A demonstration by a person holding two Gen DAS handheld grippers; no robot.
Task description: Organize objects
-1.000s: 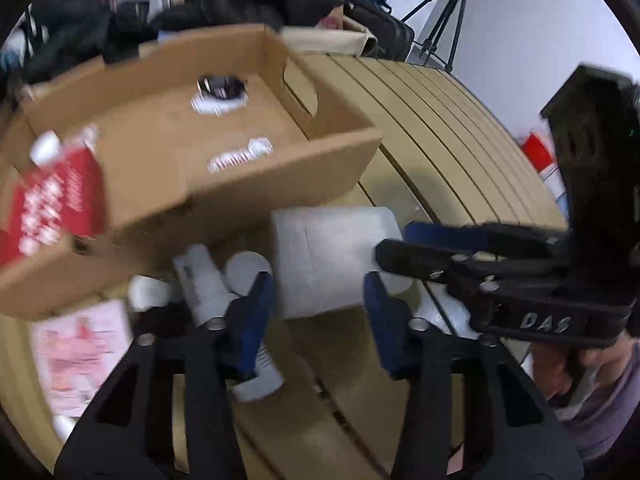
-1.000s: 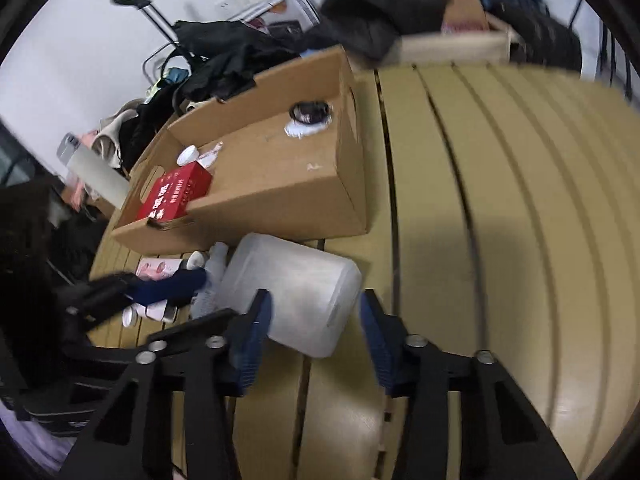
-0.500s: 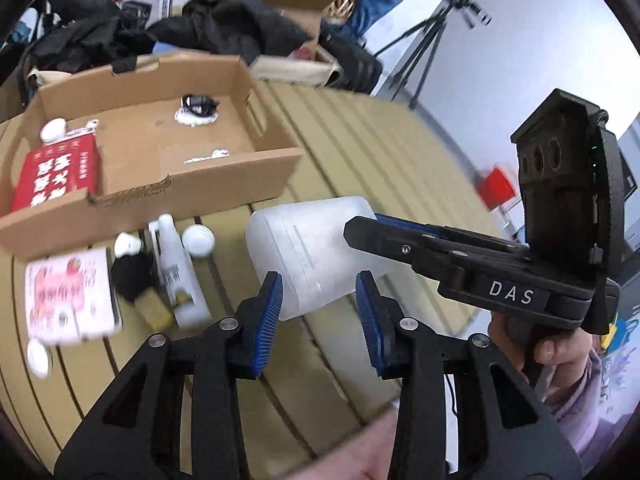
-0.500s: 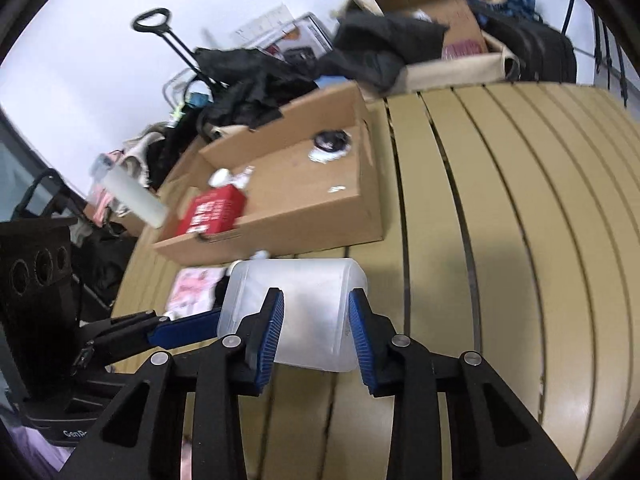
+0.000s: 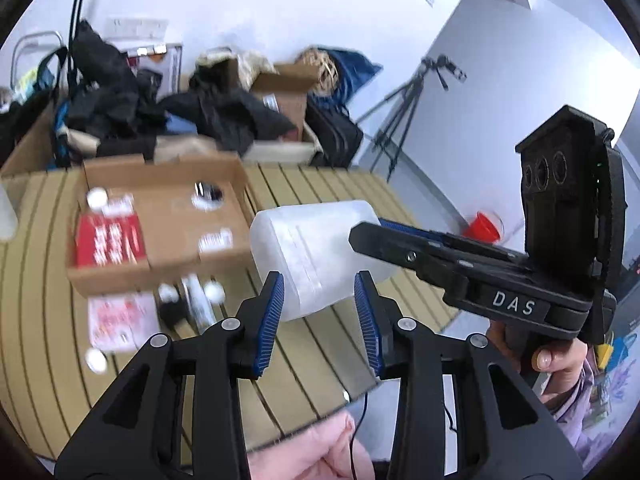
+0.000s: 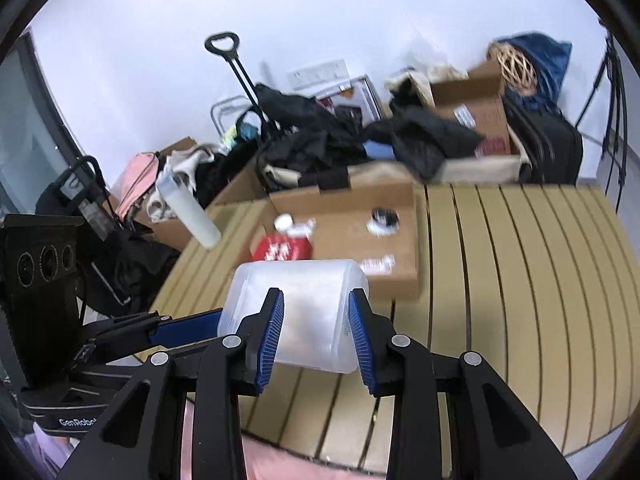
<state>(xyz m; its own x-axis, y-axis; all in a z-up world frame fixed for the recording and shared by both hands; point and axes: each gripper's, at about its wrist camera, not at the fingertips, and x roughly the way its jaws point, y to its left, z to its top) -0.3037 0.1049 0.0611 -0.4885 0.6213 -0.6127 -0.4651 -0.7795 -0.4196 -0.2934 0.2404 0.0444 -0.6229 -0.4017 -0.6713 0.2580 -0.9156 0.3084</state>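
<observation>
A translucent white plastic jug (image 5: 316, 252) hangs in the air above the slatted table (image 5: 352, 188), held from two sides. My left gripper (image 5: 320, 310) is shut on its near end. My right gripper (image 6: 315, 326) is shut on its other end, where the jug (image 6: 298, 312) fills the space between the blue pads. The right gripper's body also shows in the left wrist view (image 5: 480, 272). An open cardboard box (image 5: 160, 216) lies behind the jug with a red packet (image 5: 106, 240) and small items inside.
Small bottles and caps (image 5: 192, 300) and a pink leaflet (image 5: 120, 322) lie on the table in front of the box. A white tumbler (image 6: 188, 210) stands at the table's far left. Bags, clothes and boxes (image 6: 400, 132) pile up behind the table.
Both grippers closed on the jug and lifted it off the table. The views rose and tilted up, so the box and small items now sit lower and farther away.
</observation>
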